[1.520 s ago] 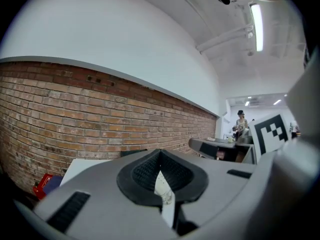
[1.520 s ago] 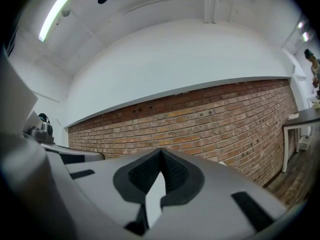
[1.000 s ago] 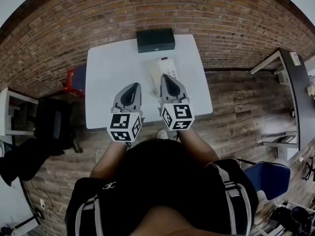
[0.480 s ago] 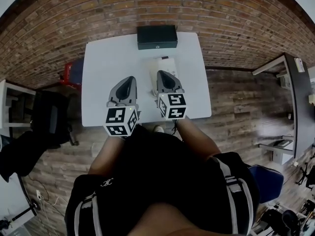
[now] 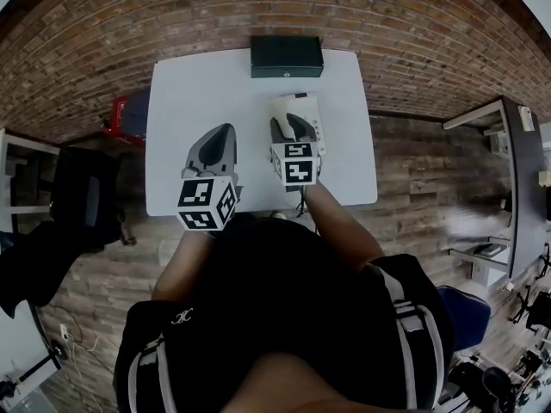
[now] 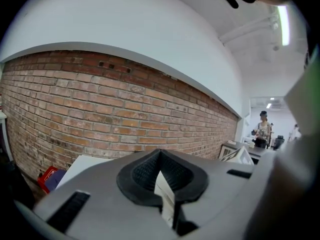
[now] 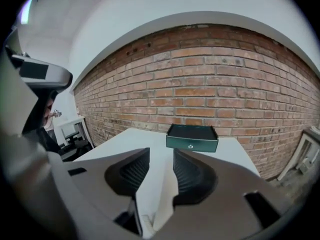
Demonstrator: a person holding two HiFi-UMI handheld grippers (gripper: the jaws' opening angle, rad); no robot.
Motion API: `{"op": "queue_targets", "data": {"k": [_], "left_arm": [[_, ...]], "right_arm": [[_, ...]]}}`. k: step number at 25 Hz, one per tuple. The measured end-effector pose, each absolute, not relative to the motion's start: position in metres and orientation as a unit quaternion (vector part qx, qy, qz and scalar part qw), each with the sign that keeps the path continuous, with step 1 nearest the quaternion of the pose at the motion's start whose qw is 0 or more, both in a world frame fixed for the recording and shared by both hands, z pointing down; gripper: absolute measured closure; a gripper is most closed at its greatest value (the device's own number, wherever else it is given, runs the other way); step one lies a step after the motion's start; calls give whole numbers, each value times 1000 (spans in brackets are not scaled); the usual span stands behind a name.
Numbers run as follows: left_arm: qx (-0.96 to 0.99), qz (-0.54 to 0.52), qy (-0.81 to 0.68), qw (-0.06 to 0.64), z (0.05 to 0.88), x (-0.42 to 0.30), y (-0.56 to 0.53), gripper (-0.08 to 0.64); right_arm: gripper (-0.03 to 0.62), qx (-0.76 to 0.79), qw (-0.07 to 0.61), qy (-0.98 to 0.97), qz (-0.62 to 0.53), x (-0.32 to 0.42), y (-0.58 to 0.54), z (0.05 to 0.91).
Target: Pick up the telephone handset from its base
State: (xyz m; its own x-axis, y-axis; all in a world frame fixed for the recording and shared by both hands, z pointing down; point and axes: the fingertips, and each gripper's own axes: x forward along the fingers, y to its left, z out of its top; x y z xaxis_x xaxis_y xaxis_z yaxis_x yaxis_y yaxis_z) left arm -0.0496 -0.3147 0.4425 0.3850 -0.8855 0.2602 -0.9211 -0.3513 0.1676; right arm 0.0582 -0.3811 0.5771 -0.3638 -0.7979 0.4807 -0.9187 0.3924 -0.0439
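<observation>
Brick wall (image 5: 172,15) and a floor of wood planks (image 5: 430,170) are surrounding us, and a white table (image 5: 198,93) is standing against that wall. At its far edge a dark green box (image 5: 287,56) is sitting, well apart from the work. Nearer to us, right of the middle, the white telephone (image 5: 301,106) is lying on the table. We are judging that the handset is not yet lifted from its base, though we cannot separate the two here. The right gripper (image 5: 288,123) is hanging directly over the telephone, pointing forward and down, probably because it is the one closer to it. Its jaws have just been opening and are standing apart, released, with only white surface showing between them and nothing pressed by the pads. The left gripper (image 5: 222,136) is hovering beside it over bare table, jaws clenched together on nothing, since the lift seems not to need it.
</observation>
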Motion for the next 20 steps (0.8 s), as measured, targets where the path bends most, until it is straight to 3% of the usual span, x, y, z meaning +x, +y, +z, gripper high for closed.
{"op": "queue_targets", "data": {"k": [9, 20], "left_arm": [[813, 59, -559, 153, 449, -73, -324, 558], [806, 61, -566, 164, 457, -86, -333, 558]], "right_arm": [[420, 538, 297, -763, 201, 63, -394, 631], [385, 525, 332, -747, 235, 60, -408, 664]]}}
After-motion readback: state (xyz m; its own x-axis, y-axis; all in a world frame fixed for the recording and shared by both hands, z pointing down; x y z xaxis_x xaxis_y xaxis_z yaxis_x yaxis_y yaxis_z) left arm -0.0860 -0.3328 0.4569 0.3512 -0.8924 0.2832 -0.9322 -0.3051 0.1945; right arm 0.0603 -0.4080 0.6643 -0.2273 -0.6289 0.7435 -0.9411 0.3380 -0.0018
